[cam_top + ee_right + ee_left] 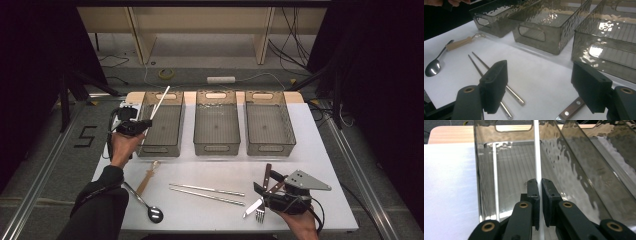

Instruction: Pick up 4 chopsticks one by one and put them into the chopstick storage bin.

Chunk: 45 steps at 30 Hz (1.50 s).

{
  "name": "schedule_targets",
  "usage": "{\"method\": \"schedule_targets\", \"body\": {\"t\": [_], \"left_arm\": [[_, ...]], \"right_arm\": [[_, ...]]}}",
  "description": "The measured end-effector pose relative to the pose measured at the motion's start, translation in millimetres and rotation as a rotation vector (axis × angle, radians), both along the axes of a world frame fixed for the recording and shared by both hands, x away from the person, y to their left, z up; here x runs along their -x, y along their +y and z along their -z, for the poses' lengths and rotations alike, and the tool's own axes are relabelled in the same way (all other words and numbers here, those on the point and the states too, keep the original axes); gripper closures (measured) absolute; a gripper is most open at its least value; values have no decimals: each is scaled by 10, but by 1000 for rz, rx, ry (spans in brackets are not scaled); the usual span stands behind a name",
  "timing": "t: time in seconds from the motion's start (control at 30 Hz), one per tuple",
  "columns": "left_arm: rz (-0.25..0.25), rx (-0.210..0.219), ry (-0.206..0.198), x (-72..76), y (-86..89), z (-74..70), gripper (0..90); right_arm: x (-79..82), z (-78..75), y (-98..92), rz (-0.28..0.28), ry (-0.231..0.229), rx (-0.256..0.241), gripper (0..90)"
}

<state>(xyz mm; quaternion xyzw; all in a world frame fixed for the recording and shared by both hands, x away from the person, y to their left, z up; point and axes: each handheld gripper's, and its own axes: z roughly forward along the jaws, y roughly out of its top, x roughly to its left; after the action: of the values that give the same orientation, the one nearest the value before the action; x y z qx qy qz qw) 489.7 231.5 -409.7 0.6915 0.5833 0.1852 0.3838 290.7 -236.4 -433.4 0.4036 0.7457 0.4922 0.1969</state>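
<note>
A white table (310, 150) carries three smoked, see-through plastic bins side by side along its far half: the left bin (172, 130), the middle bin (216, 145) and the right bin (270, 146).

The left gripper (148, 121) hangs over the near left corner of the left bin, its jaws pinched tight on a white chopstick (160, 104). The stick slants up and away over the bin, its far end above the bin's back wall. In the left gripper view the chopstick (537, 157) runs straight up between the two black pads, and a second white chopstick (495, 177) lies inside the bin along its left wall.

The right gripper (261, 189) rests low at the near right of the table with its jaws spread wide and nothing between them, just over a wood-handled knife (266, 176) and a fork (260, 214).

Loose on the table between the hands lie a pair of metal chopsticks (207, 193), a wooden-handled utensil (148, 177) and a metal spoon (150, 207), all well apart from the bins.
</note>
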Motion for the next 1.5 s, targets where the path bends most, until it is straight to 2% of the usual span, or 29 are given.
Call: {"method": "schedule_targets", "body": {"t": [0.37, 0.63, 0.73, 0.8, 0.83, 0.97, 1.07, 1.27, 1.4, 1.47, 1.5], "left_arm": [[-41, -9, 32, -50, 51, 102, 847], [-52, -10, 72, -97, 51, 177, 833], [-42, 6, 70, -96, 41, 181, 691], [-42, 3, 54, -78, 29, 160, 616], [-47, 15, 44, -67, 28, 146, 572], [-20, 59, 30, 8, 11, 80, 464], [25, 84, 43, 100, -9, 36, 391], [81, 130, 0, 360, -49, -27, 325], [125, 139, -29, 520, -105, -43, 301], [140, 155, -44, 593, -135, -46, 293], [152, 148, -44, 618, -154, -48, 292]], "right_arm": [[-3, 3, 5, -1, 2, -2, 305], [-4, 5, 6, -1, 4, -3, 306], [-3, 2, 3, -2, 1, -2, 305], [-4, 3, 0, -3, 1, -4, 306], [-7, 5, 0, -2, 1, -2, 306], [-6, 4, 10, -5, 5, -4, 305], [-8, 0, 11, -12, 5, -1, 305], [-39, -4, 18, -42, 31, 3, 303], [-82, -15, 44, -87, 56, 14, 302], [-112, -38, 73, -114, 65, 43, 301], [-125, -54, 90, -131, 67, 55, 301]]}}
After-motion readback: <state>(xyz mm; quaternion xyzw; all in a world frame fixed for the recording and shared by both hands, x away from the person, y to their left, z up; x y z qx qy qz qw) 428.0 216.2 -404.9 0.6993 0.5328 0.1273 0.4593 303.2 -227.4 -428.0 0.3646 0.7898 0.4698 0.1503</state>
